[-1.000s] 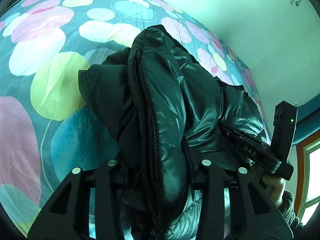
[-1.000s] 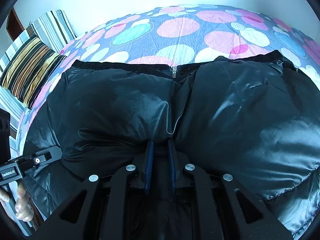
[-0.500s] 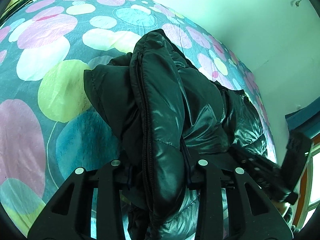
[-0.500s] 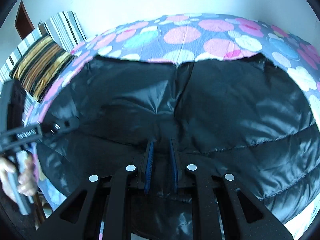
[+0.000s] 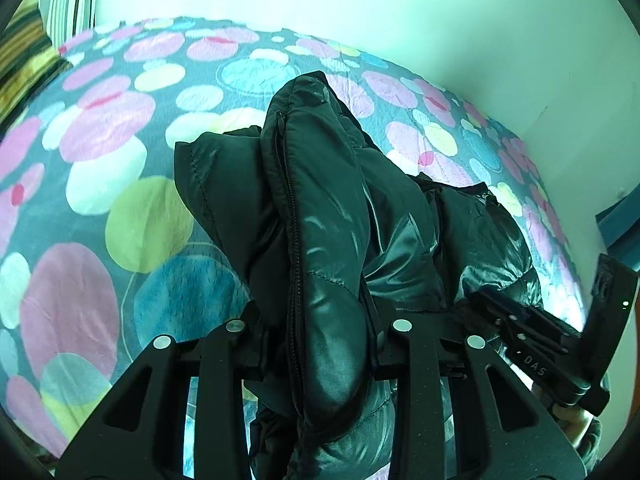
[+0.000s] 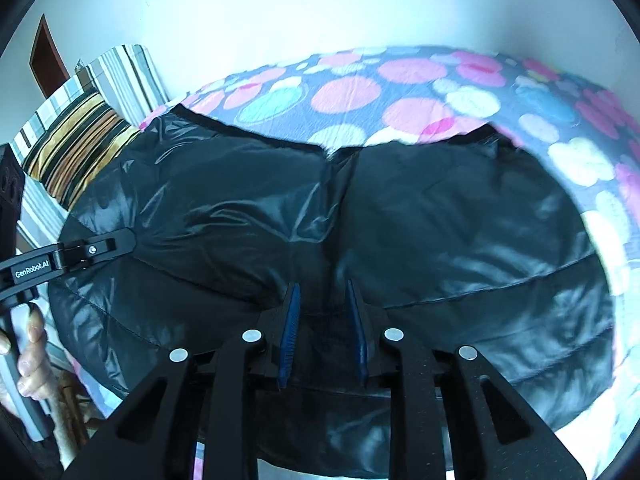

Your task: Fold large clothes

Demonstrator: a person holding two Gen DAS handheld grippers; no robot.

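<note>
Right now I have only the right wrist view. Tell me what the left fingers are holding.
Observer: The left fingers have just been closing on a thick fold of the jacket and grip it.
Operator: Say what runs along that fold.
Observer: The zipper, lengthwise, on the fold's left side.
Operator: Give me what is under the fold.
Observer: The spotted quilt; a blue circle shows just left of the fingers.
</note>
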